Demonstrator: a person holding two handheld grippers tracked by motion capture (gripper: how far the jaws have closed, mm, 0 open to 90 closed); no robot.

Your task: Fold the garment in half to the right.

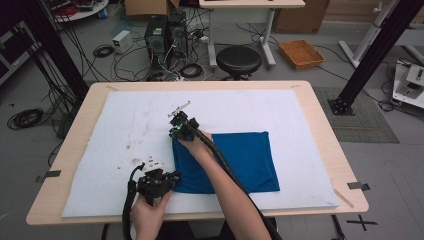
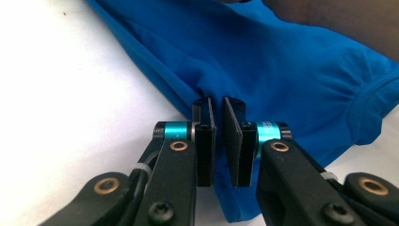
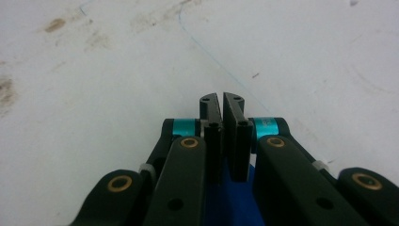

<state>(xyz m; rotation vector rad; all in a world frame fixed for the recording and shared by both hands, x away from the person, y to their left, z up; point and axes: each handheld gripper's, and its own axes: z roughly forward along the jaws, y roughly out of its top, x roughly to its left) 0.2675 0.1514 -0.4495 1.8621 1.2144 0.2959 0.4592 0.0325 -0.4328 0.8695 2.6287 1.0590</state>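
- While the cloth (image 1: 235,160) lies folded on the desk (image 1: 310,100), left gripper (image 2: 219,123) fingers pinch its near-left edge.
- Right gripper (image 3: 222,102) fingers clamp its far-left corner; next fold appears pending.

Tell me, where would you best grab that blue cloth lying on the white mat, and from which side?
Probably by its left edge, at the two corners, coming in low from the left. The blue cloth lies flat and folded, so only the edges offer a lip to pinch. Both grippers are already there: the left gripper shut on the near-left corner, the right gripper on the far-left one.
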